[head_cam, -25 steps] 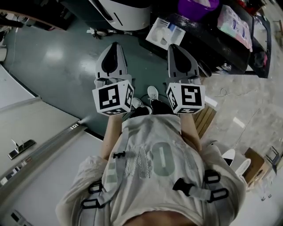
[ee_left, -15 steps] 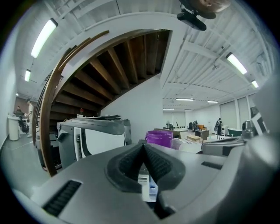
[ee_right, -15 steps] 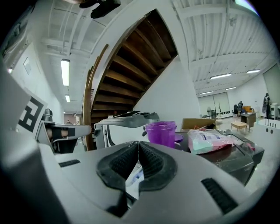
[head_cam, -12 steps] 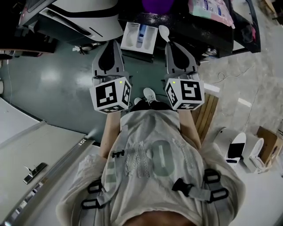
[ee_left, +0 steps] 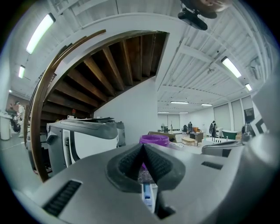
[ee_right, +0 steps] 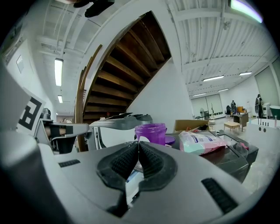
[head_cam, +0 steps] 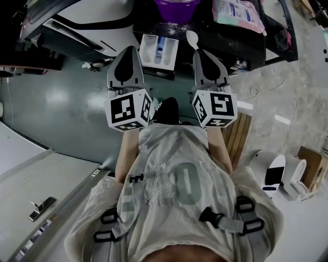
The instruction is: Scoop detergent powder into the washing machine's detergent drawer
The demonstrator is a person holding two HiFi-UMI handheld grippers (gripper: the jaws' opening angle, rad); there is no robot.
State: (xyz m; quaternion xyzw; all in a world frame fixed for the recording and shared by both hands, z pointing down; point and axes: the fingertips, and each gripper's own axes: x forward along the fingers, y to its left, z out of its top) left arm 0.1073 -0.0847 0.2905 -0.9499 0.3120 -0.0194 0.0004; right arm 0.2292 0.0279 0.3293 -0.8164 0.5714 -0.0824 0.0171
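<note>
Left gripper: grey two-jaw left gripper, pads pressed together with nothing between them. It was held over the green floor, tip aimed forward.
Right gripper: grey two-jaw right gripper, pads also pressed together, nothing gripped. It was level with the left one and well apart from it.
Drawer: white rectangular plastic detergent drawer, open top up, with a blue insert in the middle compartment.
Drawer axis: the long axis ran away from the person, with the near end swung slightly to the person's left. The drawer stuck out toward the person below the front edge of the dark counter.
Drawer position: ahead of and between the two gripper tips, touching neither.
Scoop: white plastic scoop at the counter's front edge, just right of the drawer. The bowl pointed away from the person and the handle ran back toward the right gripper's tip. Contact with that tip could not be told.
Tub: purple round plastic tub, upright on the counter behind the drawer.
Pouch: pink-and-white soft pouch, lying flat on the counter to the right of the tub.
Machine: white washing machine, to the left of the drawer.
</note>
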